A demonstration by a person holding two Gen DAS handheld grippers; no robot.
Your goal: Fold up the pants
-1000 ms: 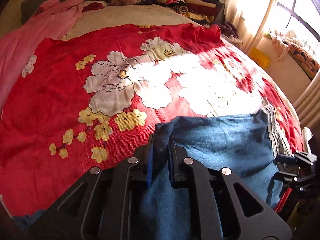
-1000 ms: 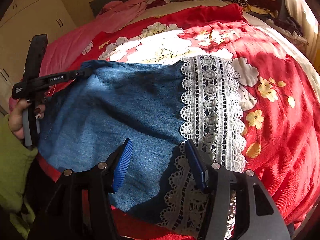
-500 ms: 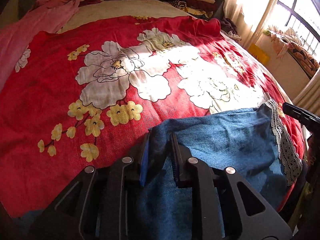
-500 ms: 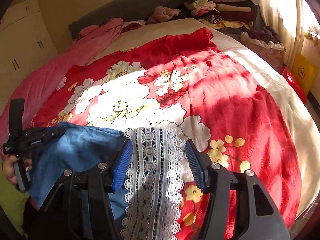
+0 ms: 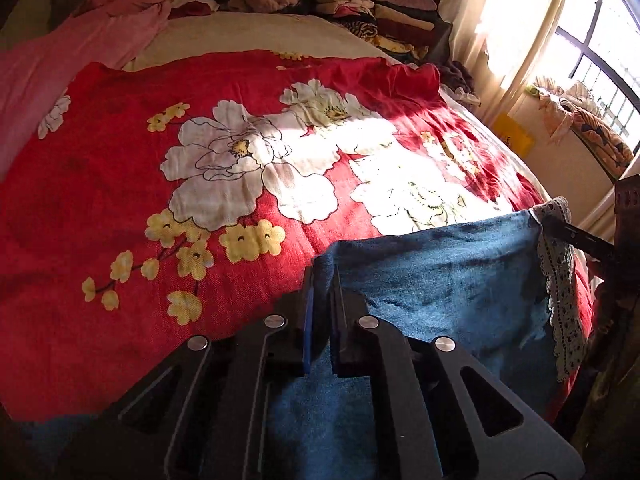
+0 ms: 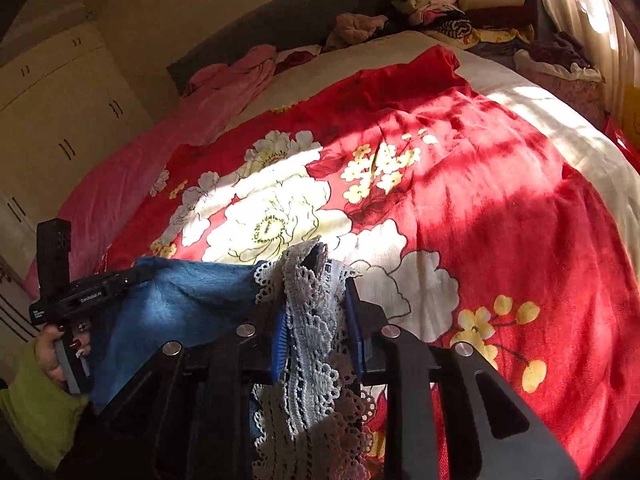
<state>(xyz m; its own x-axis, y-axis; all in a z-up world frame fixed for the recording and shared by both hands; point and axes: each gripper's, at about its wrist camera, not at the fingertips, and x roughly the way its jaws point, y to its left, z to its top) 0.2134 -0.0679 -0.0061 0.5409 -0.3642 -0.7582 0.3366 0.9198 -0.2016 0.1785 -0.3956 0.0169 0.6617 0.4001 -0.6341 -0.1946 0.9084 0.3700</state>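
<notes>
The pants [image 5: 440, 276] are blue denim with a white lace strip [image 5: 560, 280] down one side. They hang stretched between my two grippers over the near edge of the bed. My left gripper [image 5: 322, 280] is shut on the plain denim corner. My right gripper [image 6: 316, 276] is shut on the lace edge [image 6: 312, 320], which bunches between the blue pads. The denim [image 6: 180, 304] runs left from there to the left gripper [image 6: 92, 292], held by a hand. The right gripper's finger [image 5: 580, 238] shows at the far right of the left wrist view.
A red bedspread [image 5: 200, 160] with big white and yellow flowers covers the bed. A pink blanket [image 5: 80, 60] lies along its left side. Folded clothes [image 5: 380, 12] are stacked at the far right corner. A window with a curtain [image 5: 520, 40] is on the right. White cupboards [image 6: 60, 120] stand left.
My right gripper has closed on the lace edge and lifted it. The pants, spread flat a second ago, now hang taut between both grippers. The left gripper stayed shut on its corner.
</notes>
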